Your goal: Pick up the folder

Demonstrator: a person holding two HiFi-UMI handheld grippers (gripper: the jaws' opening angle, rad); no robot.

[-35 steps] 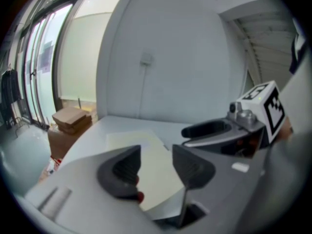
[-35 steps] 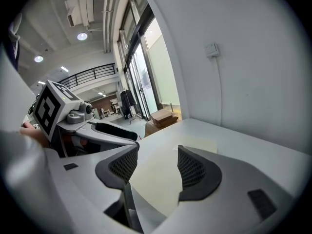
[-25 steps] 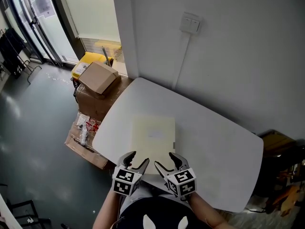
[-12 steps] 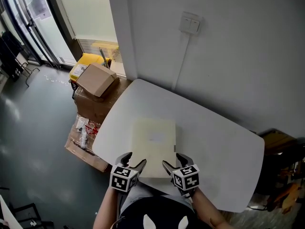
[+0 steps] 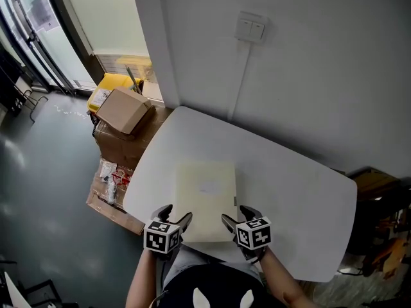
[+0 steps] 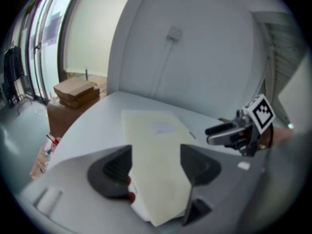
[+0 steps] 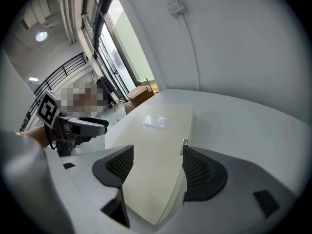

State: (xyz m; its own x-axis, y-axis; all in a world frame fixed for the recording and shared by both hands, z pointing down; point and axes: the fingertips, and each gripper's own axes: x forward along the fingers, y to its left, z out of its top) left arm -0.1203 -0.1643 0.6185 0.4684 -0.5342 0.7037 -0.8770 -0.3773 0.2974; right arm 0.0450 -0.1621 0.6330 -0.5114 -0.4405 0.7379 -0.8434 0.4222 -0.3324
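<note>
A pale yellow folder [image 5: 205, 201] lies flat on the white table [image 5: 289, 185], its near edge at the table's front. My left gripper [image 5: 176, 214] stands at the folder's near left corner and my right gripper [image 5: 236, 215] at its near right corner. In the left gripper view the folder [image 6: 151, 126] runs between the jaws of the left gripper [image 6: 156, 155], which are opening, and neither pad presses on it. In the right gripper view the right gripper [image 7: 157, 155] straddles the folder [image 7: 163, 130] the same way, its jaws opening too, pads off the sheet.
Cardboard boxes [image 5: 125, 111] and a yellow crate [image 5: 103, 95] stand on the floor past the table's left end. A wall with a switch [image 5: 249, 27] and a cable runs behind the table. Dark clutter [image 5: 385, 223] sits at the right.
Both grippers have come down and drawn apart to the folder's near corners. Their jaws have spread wider. The folder has not moved.
</note>
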